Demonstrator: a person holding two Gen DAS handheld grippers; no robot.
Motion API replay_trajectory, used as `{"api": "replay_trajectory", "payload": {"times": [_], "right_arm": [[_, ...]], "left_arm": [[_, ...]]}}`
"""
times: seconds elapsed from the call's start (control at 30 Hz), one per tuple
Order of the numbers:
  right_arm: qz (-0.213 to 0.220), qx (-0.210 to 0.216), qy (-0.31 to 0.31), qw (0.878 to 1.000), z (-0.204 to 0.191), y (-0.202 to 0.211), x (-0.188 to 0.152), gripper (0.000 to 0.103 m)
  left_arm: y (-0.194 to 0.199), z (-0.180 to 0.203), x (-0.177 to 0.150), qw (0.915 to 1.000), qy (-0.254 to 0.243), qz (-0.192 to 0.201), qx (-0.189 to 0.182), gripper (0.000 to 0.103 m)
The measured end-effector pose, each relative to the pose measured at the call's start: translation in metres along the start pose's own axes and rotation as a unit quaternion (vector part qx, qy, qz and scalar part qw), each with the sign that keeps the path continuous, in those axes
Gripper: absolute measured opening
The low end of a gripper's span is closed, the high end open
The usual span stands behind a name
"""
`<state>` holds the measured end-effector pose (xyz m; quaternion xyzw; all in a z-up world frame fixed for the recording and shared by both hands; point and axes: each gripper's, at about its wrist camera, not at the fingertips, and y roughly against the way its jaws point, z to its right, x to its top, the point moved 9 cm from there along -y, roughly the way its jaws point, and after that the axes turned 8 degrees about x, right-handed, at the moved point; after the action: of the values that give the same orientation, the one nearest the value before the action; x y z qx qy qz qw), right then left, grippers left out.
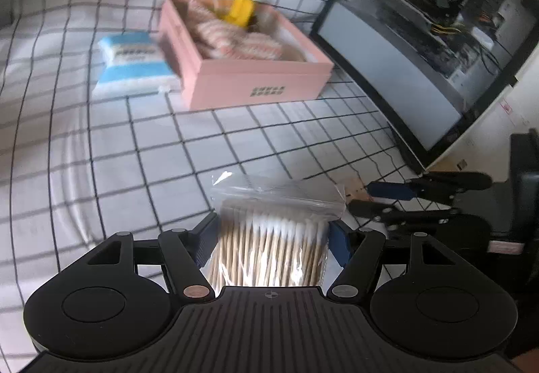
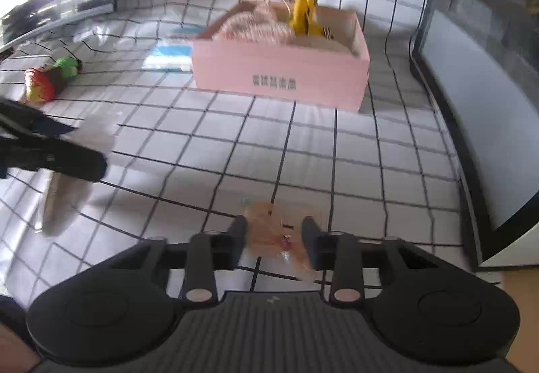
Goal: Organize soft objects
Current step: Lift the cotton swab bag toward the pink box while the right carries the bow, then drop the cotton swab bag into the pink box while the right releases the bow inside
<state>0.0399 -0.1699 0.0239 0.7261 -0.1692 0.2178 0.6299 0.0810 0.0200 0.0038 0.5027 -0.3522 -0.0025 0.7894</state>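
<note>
My left gripper (image 1: pixel 273 231) is shut on a clear bag of cotton swabs (image 1: pixel 274 238), held above the checked cloth. My right gripper (image 2: pixel 274 231) has its fingers on either side of a small clear packet with something orange-pink inside (image 2: pixel 276 235); the blur hides whether they press it. A pink box (image 1: pixel 256 70) stands ahead, holding a pink knitted item (image 1: pixel 232 36) and a yellow plush toy (image 1: pixel 241 7). The box also shows in the right wrist view (image 2: pixel 283 76). A blue-and-white soft pack (image 1: pixel 133 61) lies to the left of the box.
A black-framed monitor (image 1: pixel 421 46) leans along the right side. A red, brown and green plush toy (image 2: pixel 49 78) lies at the left. My left gripper's arm (image 2: pixel 50 150) crosses the left edge of the right wrist view. The right gripper (image 1: pixel 387 196) shows at the right.
</note>
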Motion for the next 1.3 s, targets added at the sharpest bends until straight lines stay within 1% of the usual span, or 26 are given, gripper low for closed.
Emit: {"api": "replay_trajectory", "payload": {"times": [0.03, 0.1, 0.17, 0.23, 0.33, 0.4, 0.43, 0.47, 0.5, 0.6, 0.7, 0.73, 0.77, 0.8, 0.83, 0.87, 0.9, 0.97, 1.0, 1.1, 1.2, 1.3], "right_arm": [[0.005, 0.001, 0.0, 1.0, 0.0, 0.007, 0.002, 0.021], [0.026, -0.004, -0.003, 1.0, 0.004, 0.022, 0.009, 0.02], [0.047, -0.014, -0.002, 0.999, 0.008, 0.036, 0.014, 0.019], [0.051, -0.022, 0.002, 0.998, 0.013, 0.043, 0.014, 0.019], [0.044, -0.035, 0.001, 0.998, 0.02, 0.044, 0.004, 0.02], [0.03, -0.034, -0.009, 0.999, 0.023, 0.038, -0.005, 0.04], [0.025, -0.031, -0.016, 0.999, 0.024, 0.035, -0.008, 0.059], [0.027, -0.028, -0.023, 0.999, 0.024, 0.033, -0.012, 0.065], [0.031, -0.027, -0.029, 0.999, 0.024, 0.03, -0.014, 0.067], [0.022, -0.019, -0.037, 0.999, 0.022, 0.015, -0.019, 0.067], [0.012, -0.007, -0.051, 0.999, 0.021, -0.006, -0.02, 0.067], [0.01, -0.006, -0.053, 0.999, 0.022, -0.011, -0.021, 0.068], [0.021, -0.012, -0.049, 0.999, 0.022, -0.012, -0.019, 0.068], [0.023, -0.015, -0.043, 0.999, 0.021, -0.014, -0.018, 0.065], [0.022, -0.014, -0.033, 0.999, 0.018, -0.014, -0.017, 0.051], [0.018, -0.008, -0.021, 1.0, 0.015, -0.013, -0.014, 0.042], [0.016, -0.012, -0.008, 1.0, 0.011, -0.011, -0.012, 0.037], [0.016, -0.017, 0.012, 1.0, 0.004, -0.005, -0.008, 0.022], [0.016, -0.015, 0.014, 1.0, 0.002, -0.001, -0.006, 0.019], [0.032, -0.013, 0.019, 0.999, -0.004, 0.018, 0.001, 0.019], [0.052, -0.019, 0.03, 0.998, -0.008, 0.038, 0.012, 0.019], [0.072, -0.026, 0.037, 0.996, -0.008, 0.057, 0.024, 0.019]], "left_arm": [[0.0, 0.002, 0.002, 1.0, -0.007, 0.001, 0.0, 0.072], [0.003, 0.007, 0.01, 0.9998, -0.02, 0.005, -0.005, 0.072], [0.009, 0.013, 0.024, 0.9994, -0.021, 0.018, -0.018, 0.072], [0.018, 0.02, 0.048, 0.9982, -0.03, 0.044, -0.028, 0.072], [0.029, 0.029, 0.081, 0.9951, -0.046, 0.083, -0.025, 0.072], [0.035, 0.035, 0.096, 0.9929, -0.053, 0.103, -0.027, 0.072], [0.037, 0.038, 0.102, 0.992, -0.056, 0.11, -0.027, 0.072], [0.039, 0.041, 0.104, 0.9914, -0.057, 0.114, -0.028, 0.072], [0.04, 0.043, 0.104, 0.9911, -0.059, 0.116, -0.03, 0.072], [0.038, 0.046, 0.093, 0.9924, -0.055, 0.105, -0.033, 0.072], [0.031, 0.041, 0.076, 0.9953, -0.045, 0.08, -0.031, 0.072], [0.028, 0.038, 0.07, 0.9963, -0.04, 0.072, -0.028, 0.072], [0.026, 0.036, 0.063, 0.9972, -0.034, 0.062, -0.025, 0.072], [0.025, 0.033, 0.057, 0.9978, -0.028, 0.055, -0.024, 0.072], [0.025, 0.031, 0.052, 0.9982, -0.025, 0.049, -0.024, 0.072], [0.026, 0.028, 0.046, 0.9985, -0.021, 0.044, -0.023, 0.072], [0.026, 0.026, 0.042, 0.9987, -0.019, 0.04, -0.023, 0.072], [0.025, 0.023, 0.033, 0.9992, -0.013, 0.03, -0.022, 0.072], [0.024, 0.02, 0.028, 0.9994, -0.009, 0.024, -0.023, 0.072], [0.019, 0.019, 0.016, 0.9997, -0.007, 0.007, -0.024, 0.072], [0.02, 0.021, 0.013, 0.9995, -0.009, 0.007, -0.03, 0.072], [0.021, 0.023, 0.019, 0.9993, -0.006, 0.015, -0.035, 0.072]]}}
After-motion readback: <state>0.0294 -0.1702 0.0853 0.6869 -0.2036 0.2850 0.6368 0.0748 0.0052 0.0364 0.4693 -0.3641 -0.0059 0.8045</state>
